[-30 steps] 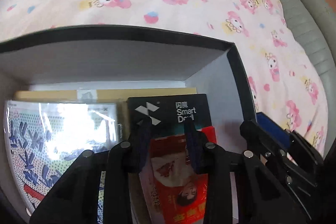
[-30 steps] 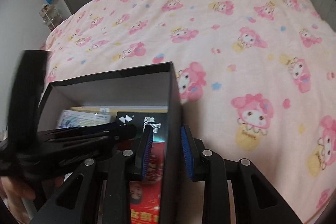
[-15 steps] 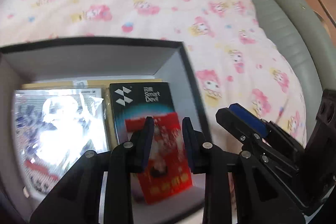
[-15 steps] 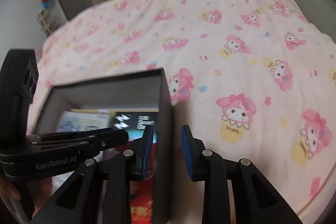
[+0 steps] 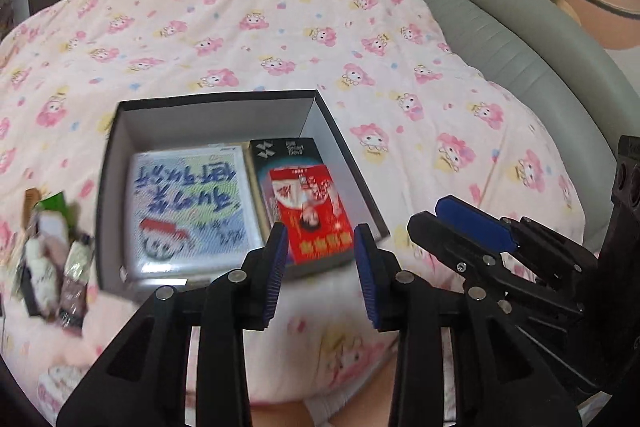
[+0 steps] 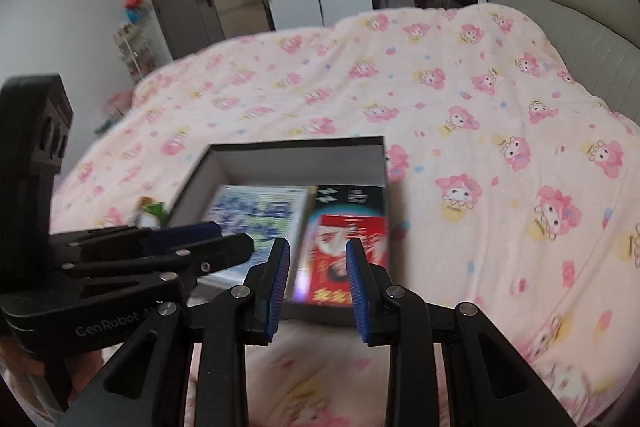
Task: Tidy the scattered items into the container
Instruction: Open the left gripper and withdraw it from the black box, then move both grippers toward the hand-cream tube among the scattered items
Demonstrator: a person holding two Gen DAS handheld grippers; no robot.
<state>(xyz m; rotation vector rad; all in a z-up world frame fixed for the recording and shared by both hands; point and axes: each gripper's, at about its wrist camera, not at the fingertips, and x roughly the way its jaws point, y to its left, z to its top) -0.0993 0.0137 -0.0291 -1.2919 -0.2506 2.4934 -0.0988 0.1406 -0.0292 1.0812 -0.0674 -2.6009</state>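
Observation:
A black box (image 5: 216, 97) with a white inside sits on the pink bedspread. It holds a silver packet with blue writing (image 5: 188, 203), a black carton (image 5: 288, 151) and a red packet (image 5: 312, 211) lying on that carton. My left gripper (image 5: 320, 267) hovers above the box's near edge, its jaws opening with nothing between them. My right gripper (image 6: 318, 275) is open and empty, held above the box's (image 6: 296, 143) near side, over the red packet (image 6: 344, 239). Each gripper shows in the other's view: right gripper (image 5: 434, 215), left gripper (image 6: 232, 237).
A pile of small scattered items (image 5: 52, 259) lies on the bedspread left of the box, a green one (image 6: 152, 211) among them. The pink cartoon-print bedspread (image 5: 360, 39) spreads beyond. A grey padded headboard (image 5: 520, 47) curves along the right. Wardrobe and door stand behind.
Both grippers have pulled back and risen from the box. The red packet that was between my left fingers now lies in the box. My right gripper no longer straddles the box's wall.

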